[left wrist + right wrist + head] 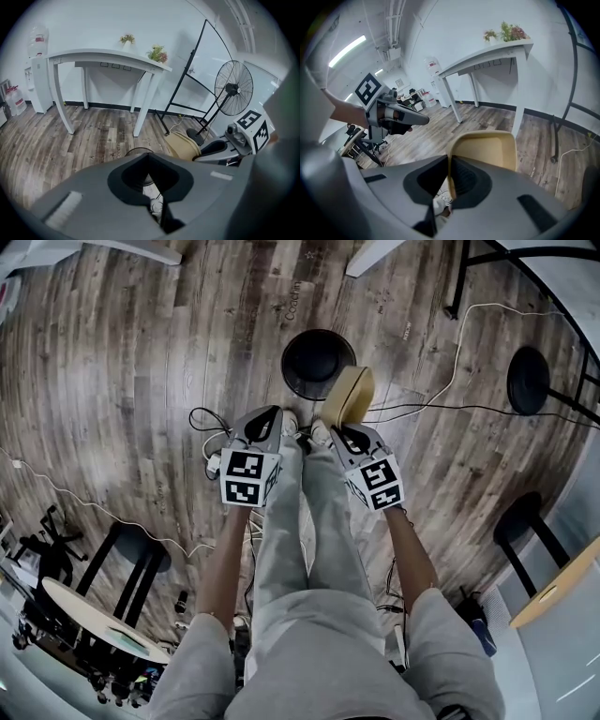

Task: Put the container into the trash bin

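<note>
A tan, shallow container (347, 395) hangs above the wood floor with my right gripper (339, 431) shut on its rim; in the right gripper view the rim (485, 150) stands edge-on between the jaws. A round black trash bin (317, 360) sits on the floor just beyond and left of the container. My left gripper (274, 416) is beside the right one, shut, with nothing in it. The left gripper view shows the bin's rim (136, 151) past the jaw tips, with the container (183, 145) and the right gripper (218, 148) to the right.
My legs (300, 521) stand right below the grippers. Cables (441, 409) run over the floor to the right of the bin. A floor fan (233, 89), a white table (108, 58) and a black frame stand ahead. Black stools (136, 549) are at the left.
</note>
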Available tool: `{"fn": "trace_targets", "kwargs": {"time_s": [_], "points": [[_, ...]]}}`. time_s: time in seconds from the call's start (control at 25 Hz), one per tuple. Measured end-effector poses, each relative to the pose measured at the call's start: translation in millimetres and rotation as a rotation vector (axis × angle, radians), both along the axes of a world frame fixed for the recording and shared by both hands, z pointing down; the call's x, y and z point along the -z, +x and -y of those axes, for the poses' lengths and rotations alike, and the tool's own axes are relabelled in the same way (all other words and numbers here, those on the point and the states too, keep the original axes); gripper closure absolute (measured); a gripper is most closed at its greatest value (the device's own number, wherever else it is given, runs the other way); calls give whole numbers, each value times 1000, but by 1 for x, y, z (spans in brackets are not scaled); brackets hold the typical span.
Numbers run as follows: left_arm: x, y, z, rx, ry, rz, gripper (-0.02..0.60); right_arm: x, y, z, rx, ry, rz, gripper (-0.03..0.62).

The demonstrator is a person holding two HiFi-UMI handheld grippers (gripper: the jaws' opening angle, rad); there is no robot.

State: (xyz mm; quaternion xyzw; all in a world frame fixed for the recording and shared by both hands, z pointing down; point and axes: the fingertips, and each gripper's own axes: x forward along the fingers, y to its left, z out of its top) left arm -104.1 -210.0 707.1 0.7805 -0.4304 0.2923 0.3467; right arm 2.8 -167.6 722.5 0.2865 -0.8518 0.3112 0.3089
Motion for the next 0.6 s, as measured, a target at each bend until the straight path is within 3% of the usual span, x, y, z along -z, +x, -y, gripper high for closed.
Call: {"fn": "trace_targets", "kwargs": {"time_s": [0.6], "points": [[-64,-4,-13,7,5,-11,571,-60,-7,-1,11,24,0,562]]}}
